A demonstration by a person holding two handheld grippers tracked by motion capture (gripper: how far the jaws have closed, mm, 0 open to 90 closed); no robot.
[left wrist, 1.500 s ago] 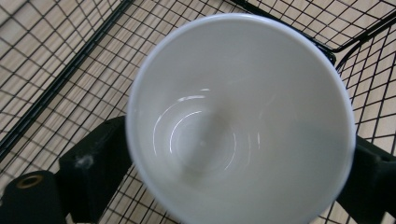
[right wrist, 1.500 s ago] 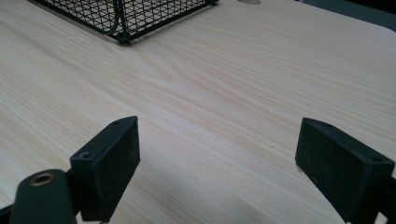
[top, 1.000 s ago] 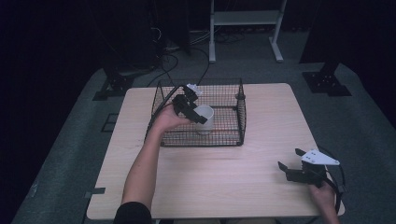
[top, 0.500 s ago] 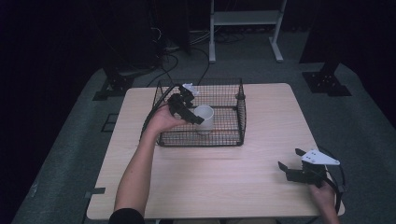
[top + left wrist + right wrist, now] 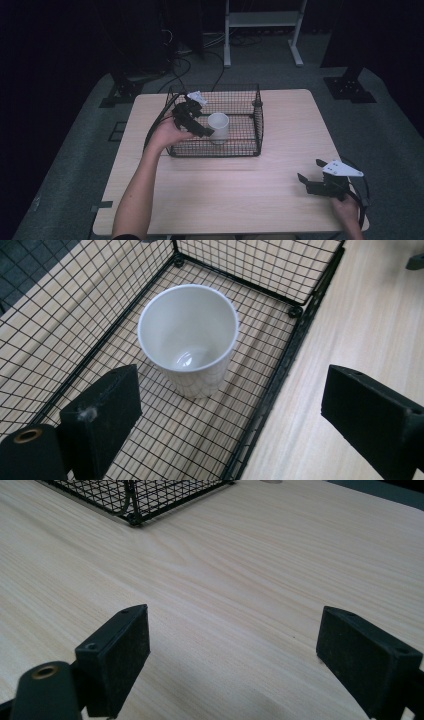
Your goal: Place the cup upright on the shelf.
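A white cup (image 5: 218,127) stands upright and empty in a black wire basket (image 5: 259,120) at the back of the wooden table (image 5: 225,200). My left gripper (image 5: 204,131) hovers over the basket's left part, just left of the cup and clear of it. In the left gripper view the cup (image 5: 187,340) sits ahead of the open left gripper (image 5: 230,425), with one jaw over the basket (image 5: 75,305) and the other past its wall. My right gripper (image 5: 309,171) rests open near the table's front right corner; the right gripper (image 5: 245,655) has bare wood between its jaws.
The basket's corner (image 5: 134,502) lies far ahead in the right gripper view, with plain tabletop (image 5: 250,555) in between. A person's forearm (image 5: 137,190) crosses the table's left front. Dark stands and cables (image 5: 170,55) are on the floor beyond the table.
My left hand has drawn back to the left and a little upward, away from the cup, which stays put in the basket. The right gripper has not moved.
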